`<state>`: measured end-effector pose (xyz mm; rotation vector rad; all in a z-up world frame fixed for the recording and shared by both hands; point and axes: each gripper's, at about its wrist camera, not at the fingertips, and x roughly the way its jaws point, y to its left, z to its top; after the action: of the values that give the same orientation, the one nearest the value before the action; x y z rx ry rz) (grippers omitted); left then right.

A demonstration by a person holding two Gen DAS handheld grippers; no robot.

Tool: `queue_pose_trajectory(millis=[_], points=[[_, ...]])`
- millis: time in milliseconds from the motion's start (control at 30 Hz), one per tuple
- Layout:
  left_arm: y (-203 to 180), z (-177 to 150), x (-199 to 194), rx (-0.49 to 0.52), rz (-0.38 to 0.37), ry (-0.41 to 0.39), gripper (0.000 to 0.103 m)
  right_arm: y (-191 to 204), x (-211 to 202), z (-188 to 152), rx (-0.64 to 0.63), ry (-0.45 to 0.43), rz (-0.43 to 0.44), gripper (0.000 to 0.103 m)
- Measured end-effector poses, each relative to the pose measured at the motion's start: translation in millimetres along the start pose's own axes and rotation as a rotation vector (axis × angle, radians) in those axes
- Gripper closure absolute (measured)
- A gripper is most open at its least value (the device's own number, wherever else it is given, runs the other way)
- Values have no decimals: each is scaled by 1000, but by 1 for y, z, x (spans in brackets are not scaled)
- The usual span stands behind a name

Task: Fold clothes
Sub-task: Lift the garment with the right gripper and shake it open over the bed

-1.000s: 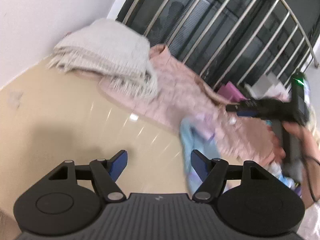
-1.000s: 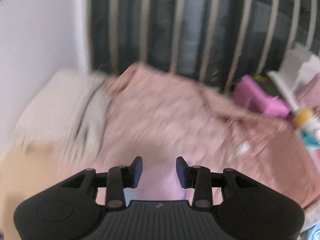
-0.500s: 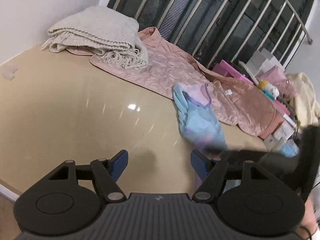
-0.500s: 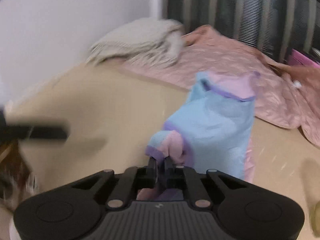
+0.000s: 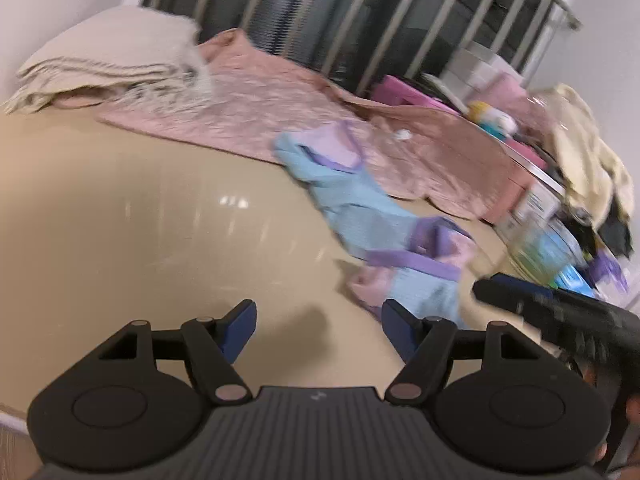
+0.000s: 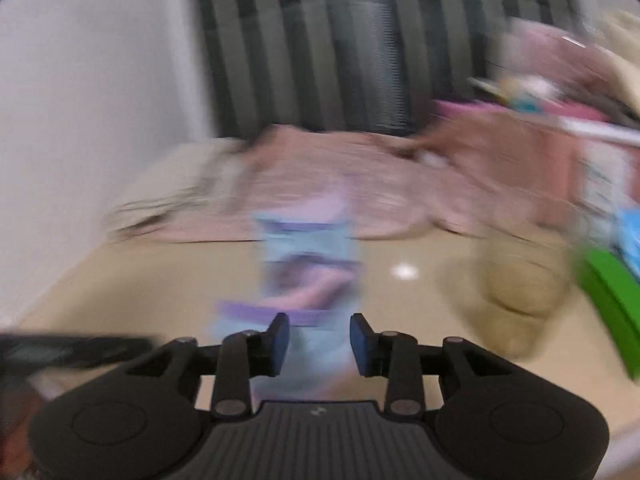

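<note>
A small light-blue garment with purple trim and pink parts [image 5: 360,216] lies stretched on the glossy beige table [image 5: 120,216], its far end on a pink quilted garment [image 5: 280,120]. My left gripper [image 5: 318,330] is open and empty, just near-left of the garment's crumpled near end. My right gripper [image 6: 319,340] is open, its fingers either side of the garment's near end [image 6: 308,276]; it also shows at the right of the left wrist view [image 5: 520,300]. The right wrist view is blurred.
A folded cream knitted blanket [image 5: 108,56] lies at the back left on the pink garment. Boxes, bottles and a heap of clothes [image 5: 580,160] crowd the table's right side. A green object [image 6: 608,304] is at the right. A railing stands behind.
My right gripper, shut on the blue garment half a second ago, has opened and let it go. The garment has been pulled nearer across the table. My left gripper stays open.
</note>
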<state>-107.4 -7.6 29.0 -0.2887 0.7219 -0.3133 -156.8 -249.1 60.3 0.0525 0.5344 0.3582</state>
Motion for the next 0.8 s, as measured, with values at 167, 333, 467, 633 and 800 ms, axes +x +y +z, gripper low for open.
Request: queue_pose_trajectory(millis=[167,333,467,633,800], points=[[17,0,-19,-42,56,-35,33,42,65,17,-205,64,-23,62],[29,6,-30,-79,89,-65,33,54,102,48,-168,150,-18,101],[29,11,-38,-86,83,-96,33,59,49,89,-152,-51,27,101],[25,14,-39,-64,45,-104,33,22,-21,94,-61,-196,50,101],[13,8,-21,-26,-45,-43,33,-22,-32,27,61,53,-37,99]])
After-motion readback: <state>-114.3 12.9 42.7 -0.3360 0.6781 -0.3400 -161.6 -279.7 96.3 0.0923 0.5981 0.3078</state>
